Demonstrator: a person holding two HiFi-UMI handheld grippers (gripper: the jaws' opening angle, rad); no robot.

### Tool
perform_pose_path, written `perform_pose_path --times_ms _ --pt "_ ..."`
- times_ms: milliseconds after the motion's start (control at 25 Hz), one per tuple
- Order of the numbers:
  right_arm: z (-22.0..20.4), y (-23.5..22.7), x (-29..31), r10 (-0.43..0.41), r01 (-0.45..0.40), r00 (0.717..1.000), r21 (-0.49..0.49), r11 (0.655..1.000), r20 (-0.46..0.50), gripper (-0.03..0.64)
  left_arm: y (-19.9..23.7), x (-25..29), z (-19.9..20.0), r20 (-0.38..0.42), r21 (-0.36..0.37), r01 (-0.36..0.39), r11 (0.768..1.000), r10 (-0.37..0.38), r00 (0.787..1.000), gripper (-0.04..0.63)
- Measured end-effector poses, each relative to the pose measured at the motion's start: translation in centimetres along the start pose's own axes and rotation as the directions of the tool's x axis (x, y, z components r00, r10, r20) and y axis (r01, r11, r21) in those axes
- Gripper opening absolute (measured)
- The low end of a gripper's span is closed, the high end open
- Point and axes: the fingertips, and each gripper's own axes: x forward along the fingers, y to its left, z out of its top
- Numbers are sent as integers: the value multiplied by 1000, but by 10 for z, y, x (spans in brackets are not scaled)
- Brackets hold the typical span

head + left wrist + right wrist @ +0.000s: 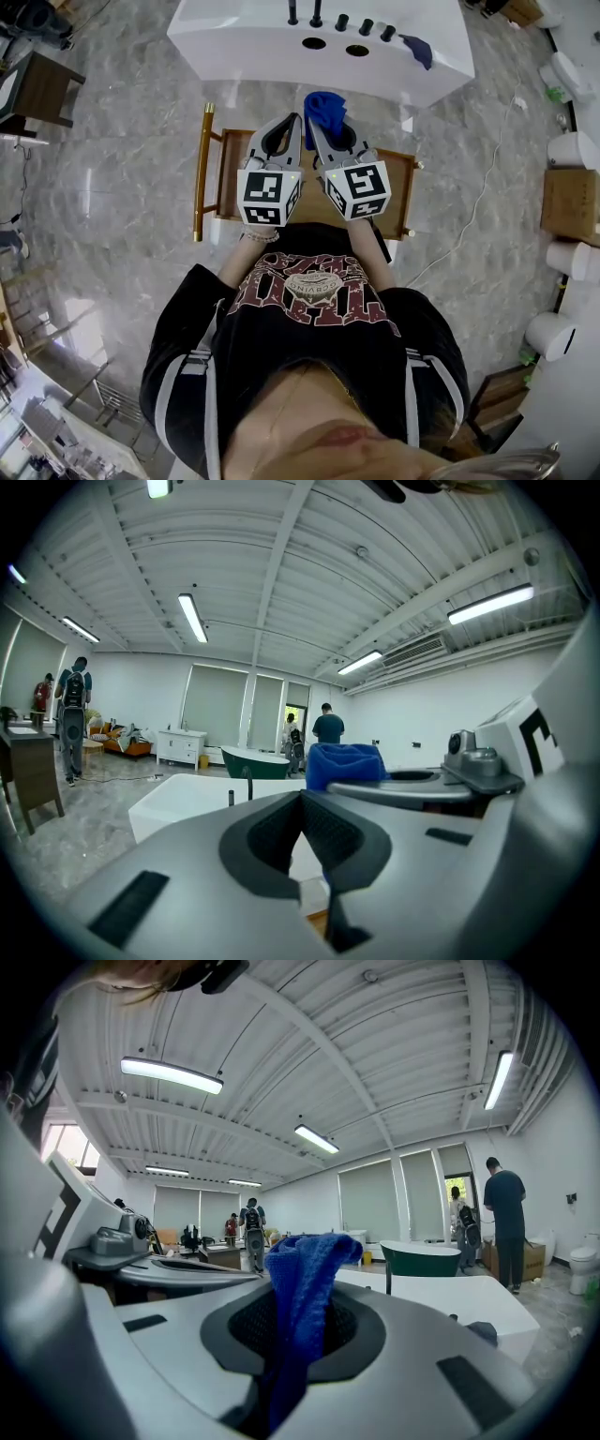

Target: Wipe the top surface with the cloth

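A blue cloth (324, 108) sticks up from my right gripper (315, 125), which is shut on it. In the right gripper view the cloth (305, 1274) hangs pinched between the jaws of the right gripper (296, 1340), its top bunched above them. My left gripper (293, 121) is shut and holds nothing, close beside the right one, tips nearly touching. In the left gripper view its jaws (303, 797) meet, and the blue cloth (343, 761) shows just to the right. Both grippers hover above a small wooden table (233, 167). Its top is mostly hidden by the grippers.
A white tub (244, 42) with black taps (316, 13) stands just beyond the table, a dark cloth (418, 50) on its right end. A wooden crate (569, 202) and white fixtures (574, 148) line the right side. A dark table (37, 89) stands left. People (506, 1218) stand far off.
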Motion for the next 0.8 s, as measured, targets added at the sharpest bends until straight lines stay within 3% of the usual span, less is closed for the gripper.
perform_pose_path --times_ms 800 --pt "-6 15 11 -3 3 1000 7 1000 -28 55 16 -9 -4 -14 -13 0 1000 0 1000 49"
